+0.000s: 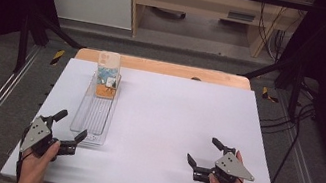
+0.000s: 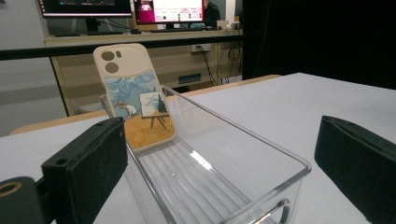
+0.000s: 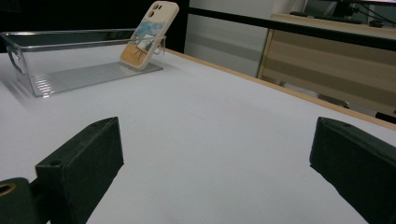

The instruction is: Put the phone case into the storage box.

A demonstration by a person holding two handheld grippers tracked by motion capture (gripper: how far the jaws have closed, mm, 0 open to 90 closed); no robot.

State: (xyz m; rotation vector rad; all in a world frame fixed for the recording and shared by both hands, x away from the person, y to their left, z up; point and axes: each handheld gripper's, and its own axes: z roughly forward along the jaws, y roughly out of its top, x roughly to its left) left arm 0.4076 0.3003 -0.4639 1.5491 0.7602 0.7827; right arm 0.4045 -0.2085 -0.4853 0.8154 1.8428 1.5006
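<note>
On the white table [image 1: 170, 123] from above lay one clear tray [image 1: 95, 110] with one phone [image 1: 107, 75] propped upright at its far end. The left gripper [image 1: 70, 129] gaped empty around the tray's near end; the right gripper [image 1: 204, 153] gaped empty, well apart. In the left gripper view, one phone [image 2: 133, 95] leaned in one tray [image 2: 261, 144]. The right gripper view showed the same tray [image 3: 70, 60] and phone [image 3: 149, 35].

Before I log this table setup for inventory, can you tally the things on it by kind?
Phone case: 1
Clear plastic bin: 1
Handheld grippers: 2, left gripper and right gripper
Total: 4
</note>
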